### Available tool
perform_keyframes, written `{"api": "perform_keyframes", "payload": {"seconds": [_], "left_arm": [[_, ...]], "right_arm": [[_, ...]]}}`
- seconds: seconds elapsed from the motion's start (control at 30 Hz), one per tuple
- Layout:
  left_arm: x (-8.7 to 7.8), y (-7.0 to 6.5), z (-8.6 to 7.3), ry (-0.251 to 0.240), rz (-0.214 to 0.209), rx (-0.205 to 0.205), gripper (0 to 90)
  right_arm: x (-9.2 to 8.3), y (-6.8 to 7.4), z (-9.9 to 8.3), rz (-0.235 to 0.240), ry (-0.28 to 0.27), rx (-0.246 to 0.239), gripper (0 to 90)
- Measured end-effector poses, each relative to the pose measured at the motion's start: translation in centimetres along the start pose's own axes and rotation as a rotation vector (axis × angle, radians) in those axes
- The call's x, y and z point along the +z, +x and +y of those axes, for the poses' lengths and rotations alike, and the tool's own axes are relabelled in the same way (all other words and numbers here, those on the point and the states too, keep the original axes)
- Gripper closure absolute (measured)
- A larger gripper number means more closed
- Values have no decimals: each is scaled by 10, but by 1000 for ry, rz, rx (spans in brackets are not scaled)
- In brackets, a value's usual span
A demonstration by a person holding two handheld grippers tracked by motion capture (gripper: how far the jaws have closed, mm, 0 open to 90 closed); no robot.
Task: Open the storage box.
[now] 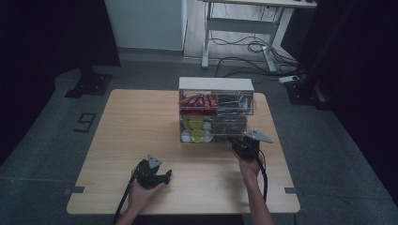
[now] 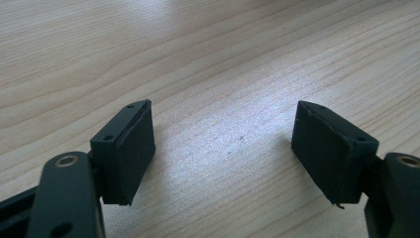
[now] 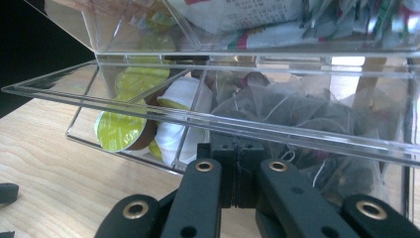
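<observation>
While the left gripper (image 2: 223, 144) rests low over the bare wooden table (image 1: 141, 122), jaws spread wide with nothing between them, the right gripper (image 3: 237, 171) is pressed up against the clear organiser (image 1: 216, 112) at the table's far middle, jaws pinched together at the lower drawer's (image 3: 208, 124) front lip. I can't tell whether they actually pinch the lip. Pods (image 3: 119, 131) and tea bags (image 3: 277, 111) sit inside. To do this well, I'd say pull straight and level, slowly, so the box doesn't slide or tip.
</observation>
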State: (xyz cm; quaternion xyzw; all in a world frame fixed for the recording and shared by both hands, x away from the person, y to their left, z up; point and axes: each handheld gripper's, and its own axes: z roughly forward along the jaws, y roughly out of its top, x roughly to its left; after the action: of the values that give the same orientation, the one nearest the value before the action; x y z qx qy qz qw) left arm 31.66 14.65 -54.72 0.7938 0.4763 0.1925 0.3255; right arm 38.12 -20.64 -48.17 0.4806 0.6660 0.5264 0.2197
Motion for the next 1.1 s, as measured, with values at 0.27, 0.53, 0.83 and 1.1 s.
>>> {"api": "perform_keyframes", "payload": {"seconds": [0.27, 0.53, 0.83, 1.1], "left_arm": [[0, 0, 0, 1, 1, 1, 248], [0, 0, 0, 1, 3, -1, 248], [0, 0, 0, 1, 7, -6, 246], [0, 0, 0, 0, 8, -7, 246]], "right_arm": [[3, 2, 12, 9, -37, 5, 889], [8, 0, 17, 11, -58, 13, 888], [10, -4, 27, 10, -127, 55, 881], [18, -4, 25, 1, -134, 60, 881]]}}
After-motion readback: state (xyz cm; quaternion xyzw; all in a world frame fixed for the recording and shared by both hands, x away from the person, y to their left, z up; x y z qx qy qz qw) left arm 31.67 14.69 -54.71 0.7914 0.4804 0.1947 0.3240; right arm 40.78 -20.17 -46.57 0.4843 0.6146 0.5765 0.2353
